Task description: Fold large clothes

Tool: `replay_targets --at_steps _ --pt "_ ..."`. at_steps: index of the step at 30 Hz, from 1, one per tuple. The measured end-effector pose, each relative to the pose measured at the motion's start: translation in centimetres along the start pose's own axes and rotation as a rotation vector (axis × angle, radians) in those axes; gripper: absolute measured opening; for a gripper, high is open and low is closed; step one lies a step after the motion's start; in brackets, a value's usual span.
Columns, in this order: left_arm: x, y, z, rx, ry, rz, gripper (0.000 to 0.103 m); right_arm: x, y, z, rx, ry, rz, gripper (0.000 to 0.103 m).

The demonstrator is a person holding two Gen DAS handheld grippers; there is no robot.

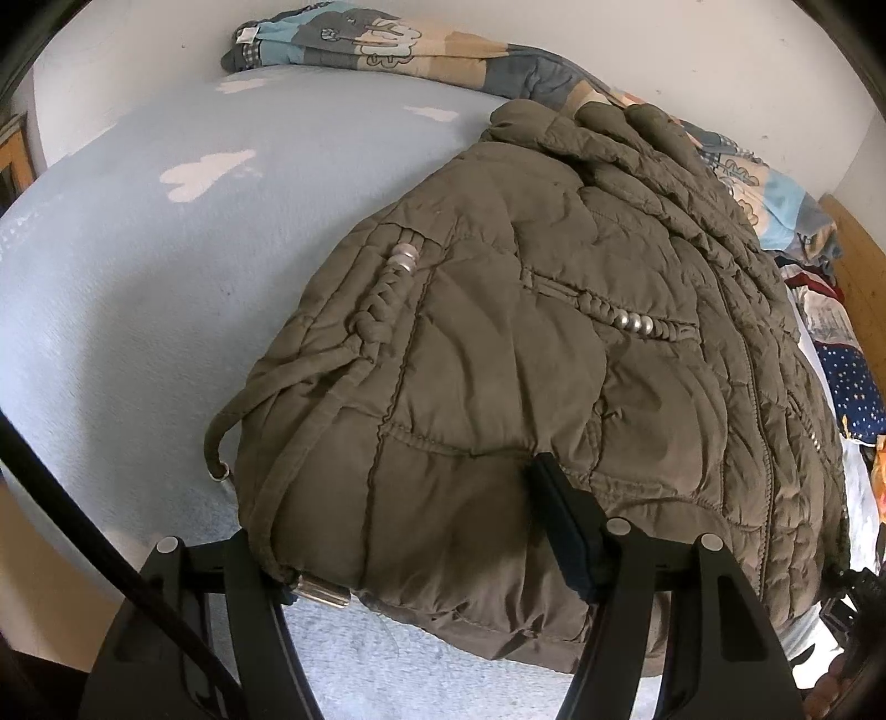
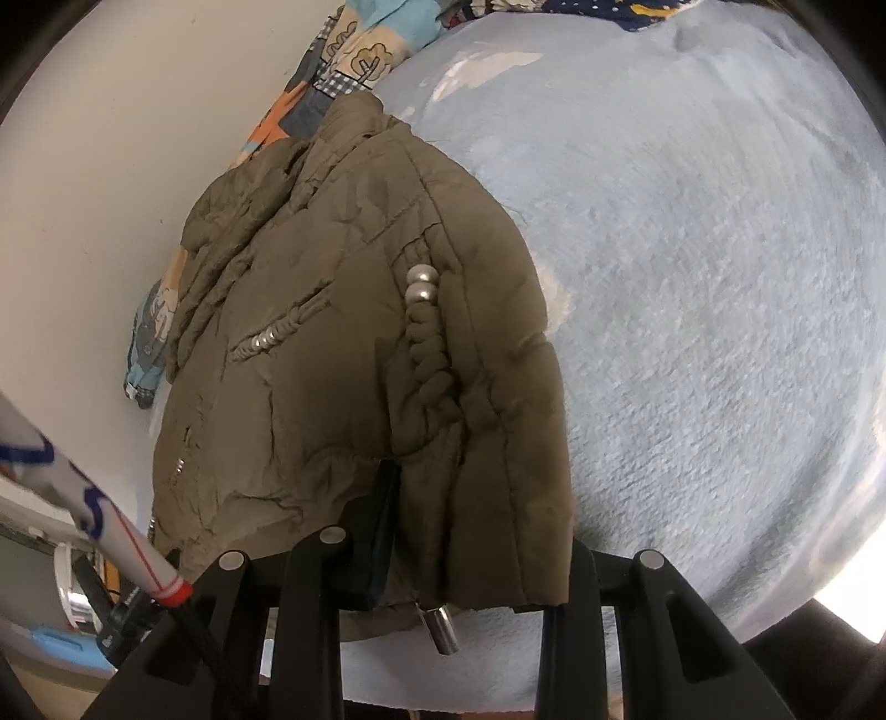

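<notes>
An olive-brown quilted jacket point(image 1: 526, 343) lies folded on the pale blue bed cover point(image 1: 138, 277). My left gripper point(image 1: 421, 531) holds its near hem: the right finger point(image 1: 559, 515) presses on top of the fabric, the left finger is hidden under the edge. A drawstring with a metal tip point(image 1: 324, 591) hangs at the hem. In the right wrist view the jacket point(image 2: 343, 343) drapes over my right gripper point(image 2: 465, 526). Its left finger point(image 2: 379, 531) shows dark against the fabric, the right finger is covered by a sleeve or side panel. A metal cord end point(image 2: 446, 631) dangles below.
A patterned quilt point(image 1: 387, 39) lies bunched along the white wall behind the jacket, seen also in the right wrist view point(image 2: 354, 50). More colourful bedding point(image 1: 847, 382) sits at the right. A wooden bed frame point(image 1: 858, 266) edges the right side. Cluttered items point(image 2: 66, 609) lie low left.
</notes>
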State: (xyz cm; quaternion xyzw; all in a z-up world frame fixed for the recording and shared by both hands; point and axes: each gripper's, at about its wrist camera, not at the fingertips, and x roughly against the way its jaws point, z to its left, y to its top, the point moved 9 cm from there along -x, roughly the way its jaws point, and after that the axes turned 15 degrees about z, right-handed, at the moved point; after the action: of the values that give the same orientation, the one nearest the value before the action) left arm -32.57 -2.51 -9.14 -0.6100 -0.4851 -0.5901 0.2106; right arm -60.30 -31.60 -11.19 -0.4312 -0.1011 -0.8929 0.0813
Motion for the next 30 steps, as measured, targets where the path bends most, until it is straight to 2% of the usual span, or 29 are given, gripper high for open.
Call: replay_targets --at_steps 9,11,15,16,18,21,24,30 --pt "0.1 0.0 0.1 -0.005 0.006 -0.004 0.067 1.0 -0.3 -1.0 -0.049 0.075 -0.007 0.036" --pt "0.0 0.1 0.2 0.000 0.009 -0.005 0.069 1.4 -0.2 -1.0 -0.056 0.091 -0.026 0.036" --pt "0.1 0.3 -0.2 -0.027 0.039 -0.020 0.070 1.2 -0.2 -1.5 -0.075 0.101 -0.018 0.037" --pt "0.2 0.4 -0.2 -0.038 0.043 -0.024 0.068 1.1 -0.1 -1.5 -0.077 0.099 -0.014 0.037" --pt "0.7 0.6 -0.5 -0.057 0.048 -0.046 0.053 1.2 0.0 -1.3 -0.065 0.084 -0.007 0.031" --pt "1.6 0.9 -0.9 -0.088 0.051 -0.084 0.039 1.7 0.1 -0.4 -0.014 0.035 -0.029 0.023" --pt "2.7 1.0 -1.7 -0.129 0.050 -0.126 0.031 2.4 0.1 0.2 0.025 0.014 -0.059 0.019" --pt "3.5 1.2 -2.6 -0.182 0.062 -0.167 0.025 3.4 -0.1 1.4 0.090 -0.025 -0.102 0.017"
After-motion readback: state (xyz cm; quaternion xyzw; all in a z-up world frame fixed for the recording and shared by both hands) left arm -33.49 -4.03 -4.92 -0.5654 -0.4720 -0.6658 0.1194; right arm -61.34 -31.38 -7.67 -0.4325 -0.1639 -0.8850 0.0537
